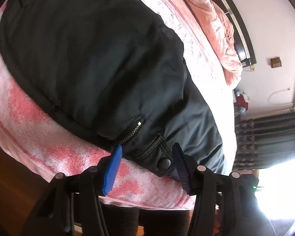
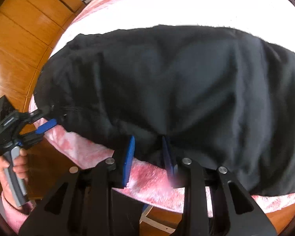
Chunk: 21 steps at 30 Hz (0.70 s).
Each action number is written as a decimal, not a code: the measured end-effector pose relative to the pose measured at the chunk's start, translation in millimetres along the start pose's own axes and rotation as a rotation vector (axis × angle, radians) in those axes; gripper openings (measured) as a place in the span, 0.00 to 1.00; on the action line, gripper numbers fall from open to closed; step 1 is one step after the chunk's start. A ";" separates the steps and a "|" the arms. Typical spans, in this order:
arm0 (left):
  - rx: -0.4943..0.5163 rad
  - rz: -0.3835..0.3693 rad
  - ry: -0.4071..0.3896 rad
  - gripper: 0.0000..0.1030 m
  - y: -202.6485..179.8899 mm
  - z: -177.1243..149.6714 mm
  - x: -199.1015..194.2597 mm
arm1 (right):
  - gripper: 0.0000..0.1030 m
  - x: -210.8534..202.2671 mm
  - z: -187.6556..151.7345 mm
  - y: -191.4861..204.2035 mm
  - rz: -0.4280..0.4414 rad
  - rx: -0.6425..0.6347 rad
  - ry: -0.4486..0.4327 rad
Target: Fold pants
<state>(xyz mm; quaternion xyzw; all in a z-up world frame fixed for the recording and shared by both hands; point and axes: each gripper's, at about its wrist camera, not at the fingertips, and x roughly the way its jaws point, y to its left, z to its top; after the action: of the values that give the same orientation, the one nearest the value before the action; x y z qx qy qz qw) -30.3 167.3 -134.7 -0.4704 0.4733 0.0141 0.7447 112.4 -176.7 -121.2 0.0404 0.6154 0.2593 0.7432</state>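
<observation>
My left gripper [image 1: 147, 153] stands spread at the pants' [image 1: 92, 55] snap tab. My right gripper [image 2: 148, 147] straddles their hem, unclamped.

Pants [image 2: 167, 82] spread flat on the blanket [image 2: 147, 177] over the bed, filling the middle of both views. In the right wrist view, floor [image 2: 19, 39] at 10 o'clock beyond the bed edge, left gripper [image 2: 49, 118] at 9 o'clock touching the pants' edge, hand [image 2: 11, 169] at 8 o'clock below it. In the left wrist view, crumpled quilt [image 1: 212, 25] at 1 o'clock behind the pants, curtain [image 1: 265, 137] at 3 o'clock.
</observation>
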 end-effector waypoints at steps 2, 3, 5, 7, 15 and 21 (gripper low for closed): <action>-0.001 0.017 -0.005 0.51 1.2 -0.4 -2.7 | 0.28 0.6 -1.8 -5.1 0.024 0.019 0.001; 0.009 0.046 -0.013 0.51 0.9 -0.9 -4.6 | 0.28 0.2 -2.4 -6.4 0.033 0.023 0.000; 0.015 0.056 -0.036 0.51 2.0 -0.3 -10.8 | 0.28 -0.1 -2.1 -8.6 0.045 0.034 0.000; 0.008 0.057 -0.042 0.52 7.9 5.5 -15.5 | 0.28 0.3 -2.2 -8.9 0.050 0.038 0.000; -0.095 0.021 -0.048 0.53 24.3 22.9 -5.7 | 0.28 0.2 -4.6 -8.6 0.047 0.034 -0.007; -0.102 -0.010 -0.090 0.45 25.1 26.9 -6.5 | 0.28 0.0 -4.4 -9.1 0.055 0.030 -0.009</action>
<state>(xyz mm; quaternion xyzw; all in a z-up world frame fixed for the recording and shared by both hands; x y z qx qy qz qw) -27.0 203.2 -144.4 -0.5089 0.4356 0.0557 0.7404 111.3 -185.7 -125.7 0.0696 0.6144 0.2701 0.7380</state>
